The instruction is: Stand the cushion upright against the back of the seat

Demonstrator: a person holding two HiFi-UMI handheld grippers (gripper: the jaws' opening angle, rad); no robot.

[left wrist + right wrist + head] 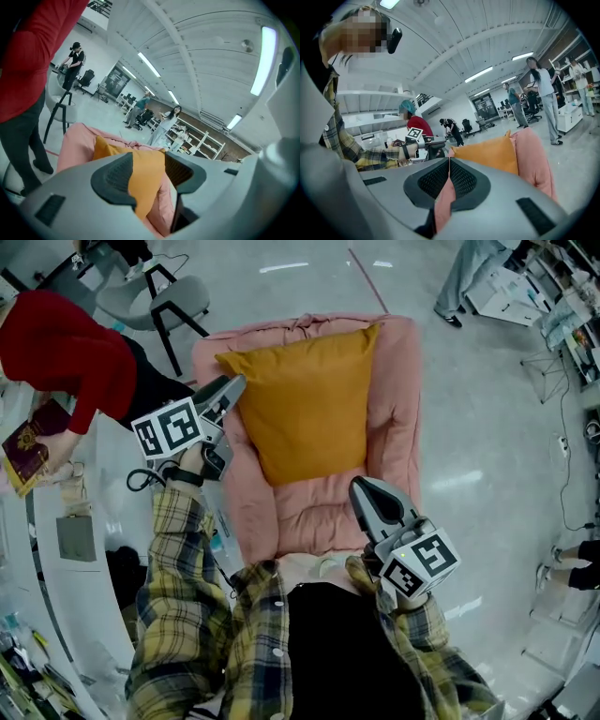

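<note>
1. Pink padded fabric seat [396, 399] fills the middle of the head view, its tall back at the far end and its front edge near the person. It is the backdrop for the task and needs no moving.
2. The mustard-orange square cushion [305, 404] lies against that back. Its top corners reach close to the back's upper rim and its lower corner rests down on the seat pad. In the right gripper view it stands upright with the pink back directly behind it. Judged from this, the main step looks done.
3. The right gripper [364, 488] is at the seat's front and is clenched on a fold of the pink fabric, which shows pinched between its pads. Letting go of that fold is probably what remains.
4. The left gripper [230, 390] hangs just beside the cushion's left edge. Its jaws are apart and released, with the cushion visible beyond the gap rather than pressed in it. At most a final nudge may be needed if the cushion slumps.
</note>
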